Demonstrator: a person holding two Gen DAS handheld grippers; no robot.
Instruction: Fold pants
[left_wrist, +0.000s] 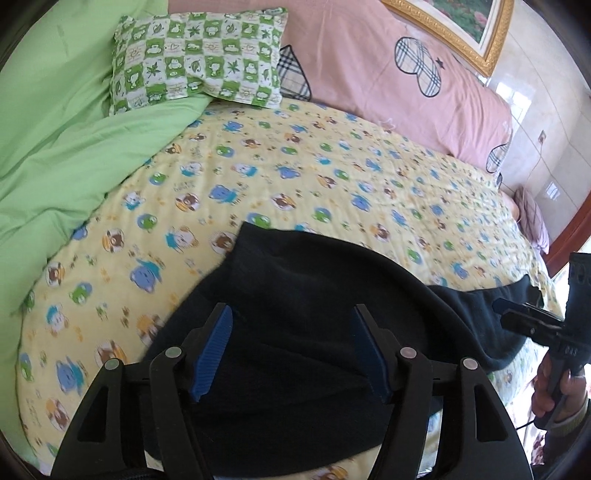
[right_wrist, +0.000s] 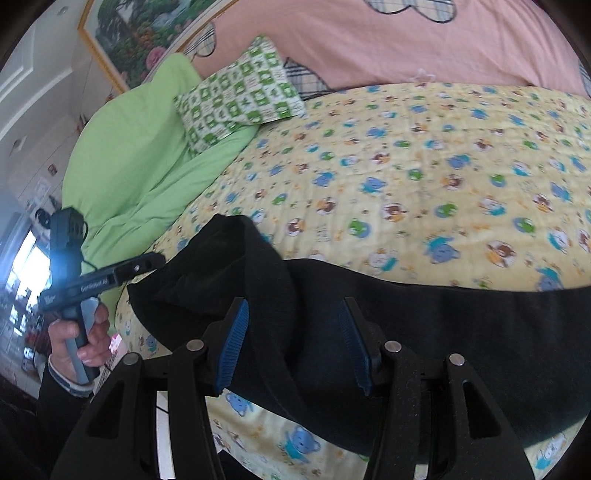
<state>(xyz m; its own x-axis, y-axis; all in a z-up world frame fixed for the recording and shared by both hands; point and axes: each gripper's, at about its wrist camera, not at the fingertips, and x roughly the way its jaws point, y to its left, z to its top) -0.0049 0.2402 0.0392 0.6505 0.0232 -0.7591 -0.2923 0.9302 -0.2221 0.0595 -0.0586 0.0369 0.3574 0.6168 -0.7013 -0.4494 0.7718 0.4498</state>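
Dark navy pants (left_wrist: 295, 288) lie along the near edge of the bed, partly folded over themselves; they also show in the right wrist view (right_wrist: 424, 325). My left gripper (left_wrist: 291, 314) is open, its blue-padded fingers spread over the pants' left end. My right gripper (right_wrist: 293, 306) is open above the pants, near a raised fold (right_wrist: 229, 251). The right gripper also shows at the far right of the left wrist view (left_wrist: 517, 314). The left gripper shows at the left of the right wrist view (right_wrist: 147, 262).
The bed has a yellow bear-print sheet (left_wrist: 332, 177). A green duvet (left_wrist: 55, 147) is bunched at the left, with a green checked pillow (left_wrist: 199, 62) and a pink pillow (left_wrist: 406, 74) at the head. A framed picture (left_wrist: 461, 26) hangs above.
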